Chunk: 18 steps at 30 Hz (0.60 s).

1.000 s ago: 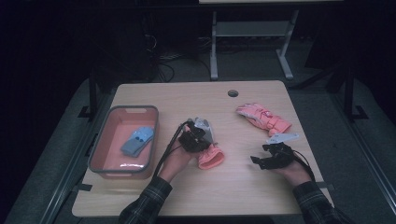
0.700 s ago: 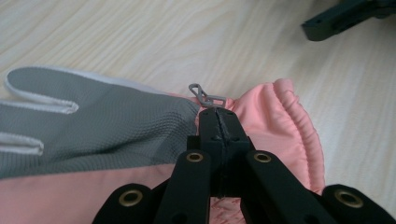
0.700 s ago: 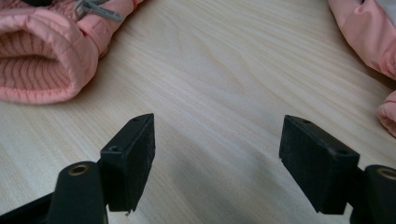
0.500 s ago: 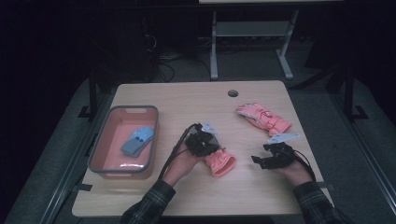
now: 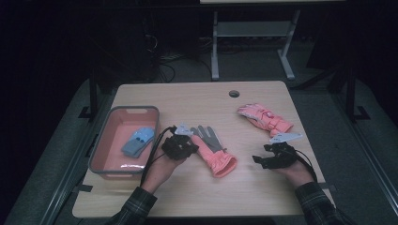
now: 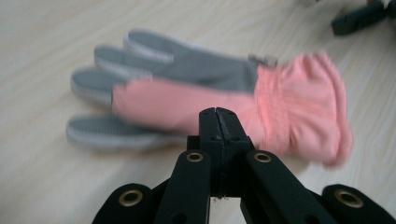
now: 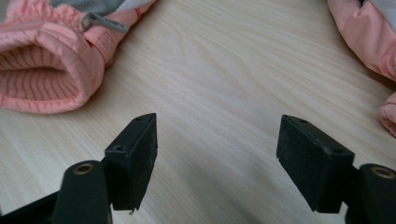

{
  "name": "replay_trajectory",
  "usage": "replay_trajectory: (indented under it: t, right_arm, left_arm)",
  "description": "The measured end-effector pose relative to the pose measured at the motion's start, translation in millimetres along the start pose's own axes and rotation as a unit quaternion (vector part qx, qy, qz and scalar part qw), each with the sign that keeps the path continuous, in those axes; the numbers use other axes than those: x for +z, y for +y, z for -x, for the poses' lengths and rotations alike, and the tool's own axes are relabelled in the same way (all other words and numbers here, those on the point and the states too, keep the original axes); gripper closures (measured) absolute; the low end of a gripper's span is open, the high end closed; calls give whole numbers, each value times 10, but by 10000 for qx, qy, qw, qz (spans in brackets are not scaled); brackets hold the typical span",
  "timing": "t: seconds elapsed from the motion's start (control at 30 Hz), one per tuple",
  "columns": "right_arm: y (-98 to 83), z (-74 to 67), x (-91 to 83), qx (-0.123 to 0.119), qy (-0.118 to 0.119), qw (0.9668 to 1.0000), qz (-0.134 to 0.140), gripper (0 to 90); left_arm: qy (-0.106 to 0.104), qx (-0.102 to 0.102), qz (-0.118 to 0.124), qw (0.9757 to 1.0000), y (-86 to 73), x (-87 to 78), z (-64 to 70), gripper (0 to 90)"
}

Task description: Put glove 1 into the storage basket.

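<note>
- A pink bin (image 5: 101, 154) at the table's left holds a blue item (image 5: 139, 140)
- My left gripper (image 5: 180, 146), jaws clenched together on nothing, sits beside the pink and grey glove (image 5: 213, 151), lying flat mid-table
- My right gripper (image 5: 272, 158) has just been closing slightly, jaws apart and empty
- A second pink glove (image 5: 265, 119) lies beyond it

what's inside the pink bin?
The pink bin holds a blue glove, lying flat near its far right side. The bin floor under the glove is covered, so anything beneath can't be seen.
</note>
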State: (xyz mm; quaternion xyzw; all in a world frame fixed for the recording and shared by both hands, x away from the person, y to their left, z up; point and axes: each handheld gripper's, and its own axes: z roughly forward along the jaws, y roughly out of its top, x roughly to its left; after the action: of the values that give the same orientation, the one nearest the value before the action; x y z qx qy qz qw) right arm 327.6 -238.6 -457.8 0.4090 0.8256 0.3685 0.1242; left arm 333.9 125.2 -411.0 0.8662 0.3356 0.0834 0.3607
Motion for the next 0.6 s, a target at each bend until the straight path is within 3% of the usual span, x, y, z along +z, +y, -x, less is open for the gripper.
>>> replay_trajectory:
  t: [0.07,0.13,0.2,0.23,0.27,0.3,0.33,0.4,0.43,0.6]
  right_arm:
    - [25,-11,-11,45,95,9999,27,338]
    - [34,-13,-11,40,134,9999,39,367]
    - [55,-28,-6,26,221,9997,56,417]
    - [81,-54,-4,35,291,9996,58,479]
    - [81,-54,-4,35,291,9996,58,479]
    - [90,-61,-4,-9,306,9995,77,504]
    - [112,-79,-8,-12,343,9994,106,561]
    - [177,-136,-5,-100,463,9987,181,660]
    - [177,-136,-5,-100,463,9987,181,660]
    - [307,-242,29,-183,703,9972,154,843]
  left_arm:
    - [-12,21,-51,10000,-164,-19,46,896]
    - [-24,77,-87,9999,-217,-13,71,888]
    - [-10,173,-177,9997,-316,11,131,824]
    - [-38,228,-205,9995,-381,23,165,743]
    - [-38,228,-205,9995,-381,23,165,691]
    - [-40,299,-195,9994,-428,35,180,691]
    - [2,326,-125,9994,-484,54,206,635]
    - [9,460,-159,9988,-523,62,208,480]
    - [-5,497,-174,9986,-544,66,211,480]
    - [82,592,-220,9980,-656,88,202,265]
